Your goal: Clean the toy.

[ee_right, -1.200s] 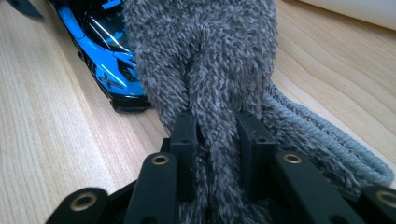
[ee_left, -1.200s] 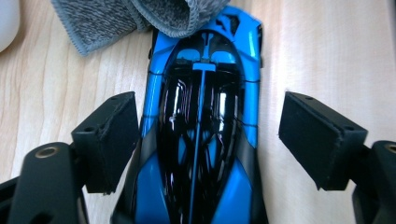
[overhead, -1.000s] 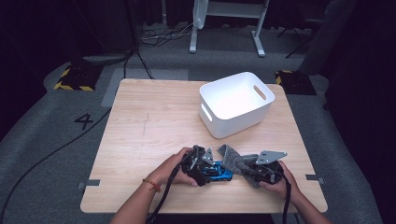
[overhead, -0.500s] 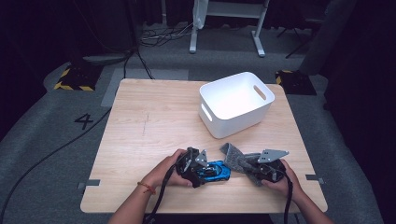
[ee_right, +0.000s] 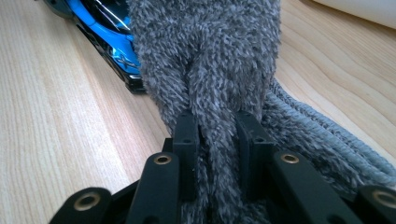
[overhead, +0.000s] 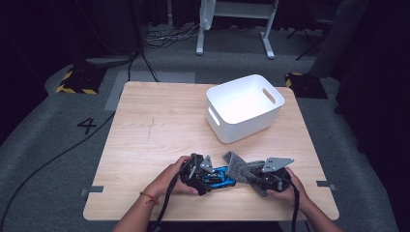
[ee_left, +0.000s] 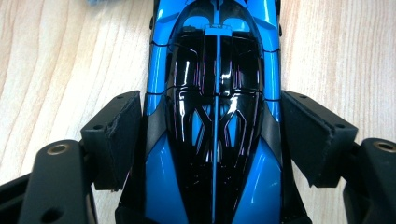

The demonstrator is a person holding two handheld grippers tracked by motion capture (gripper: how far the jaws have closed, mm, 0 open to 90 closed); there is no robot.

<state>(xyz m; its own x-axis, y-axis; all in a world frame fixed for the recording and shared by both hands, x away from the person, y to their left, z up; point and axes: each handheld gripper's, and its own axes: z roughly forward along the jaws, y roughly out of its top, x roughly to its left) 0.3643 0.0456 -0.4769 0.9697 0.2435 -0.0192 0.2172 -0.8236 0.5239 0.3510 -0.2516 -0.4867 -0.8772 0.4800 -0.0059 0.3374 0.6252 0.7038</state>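
Left to right across the near edge of the bench [overhead: 159, 121]: the left gripper [overhead: 197, 170], the blue toy car [overhead: 217, 176], the grey cloth [overhead: 240, 166], the right gripper [overhead: 269, 175]. The left gripper's jaws straddle the car, pads beside its flanks at 9 and 3 o'clock in the left gripper view; the car [ee_left: 217, 93] runs lengthwise away from the jaws toward 12 o'clock, its long axis in line with the gripper. Whether the pads press the body or merely flank it cannot be told; a thin gap seems to remain on each side. The right gripper's jaws are clenched on a fold of the cloth [ee_right: 210, 70] and have just been closing further, the pile bunched between them. Seen from above, the cloth lies at about 10 o'clock from the right gripper and touches, or nearly touches, the car's nose; the car [ee_right: 112, 42] shows at 10 o'clock in the right gripper view, partly behind the cloth. Likely next, the cloth goes over the car, so the right hand is the nearer mover. A white bin [overhead: 241, 113] stands well apart at 12 o'clock. Hidden: the car's nose end and wheels and the cloth's full extent.
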